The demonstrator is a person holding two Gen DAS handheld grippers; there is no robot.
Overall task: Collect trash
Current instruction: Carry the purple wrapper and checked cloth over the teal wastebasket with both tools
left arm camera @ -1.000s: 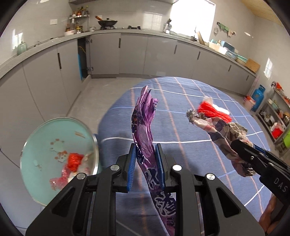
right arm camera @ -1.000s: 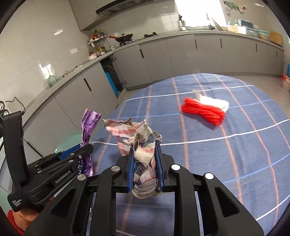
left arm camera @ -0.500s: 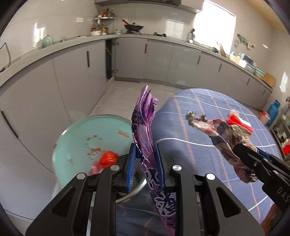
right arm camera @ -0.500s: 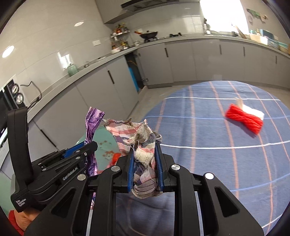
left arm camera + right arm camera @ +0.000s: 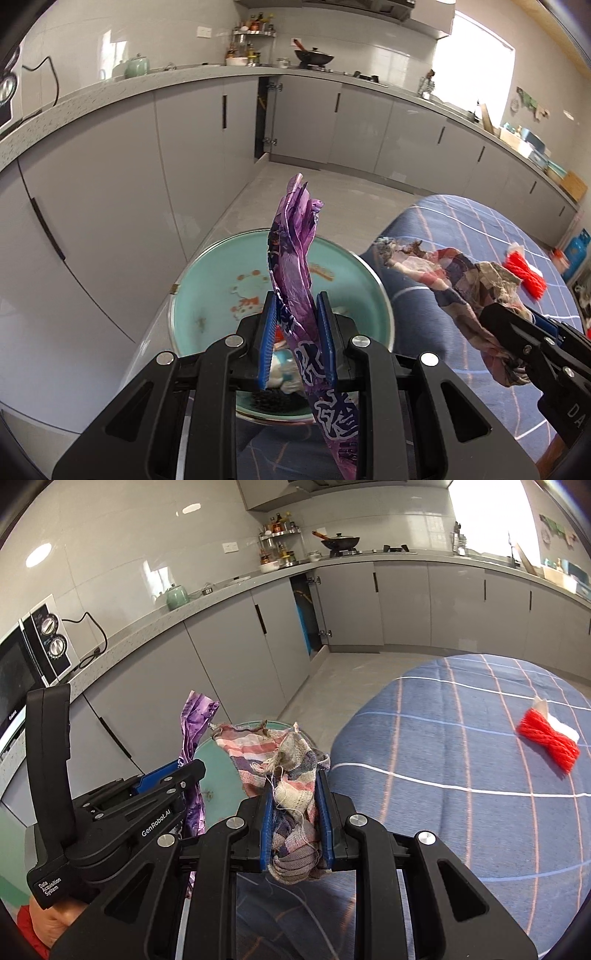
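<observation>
My left gripper [image 5: 296, 314] is shut on a crumpled purple wrapper [image 5: 293, 254], which stands up above a round teal bin [image 5: 207, 295] beside the table. Some trash lies in the bin's bottom, partly hidden by the gripper. My right gripper [image 5: 295, 797] is shut on a frayed plaid rag [image 5: 280, 753], held over the table's left edge near the bin [image 5: 207, 753]. In the left wrist view that rag [image 5: 454, 280] and the right gripper [image 5: 517, 325] hang at the right. A red yarn bundle [image 5: 550, 742] with white paper lies further out on the blue checked tablecloth [image 5: 443, 738].
Grey kitchen cabinets [image 5: 110, 177] and a worktop run along the wall behind the bin. A microwave [image 5: 33, 657] sits on the worktop at left. Bare grey floor [image 5: 314, 192] lies between the cabinets and the table. A hand [image 5: 48, 923] holds the left gripper.
Both grippers have swung left from over the table toward the bin, each keeping hold of its item. The bin has come from the left of the view to directly under the purple wrapper.
</observation>
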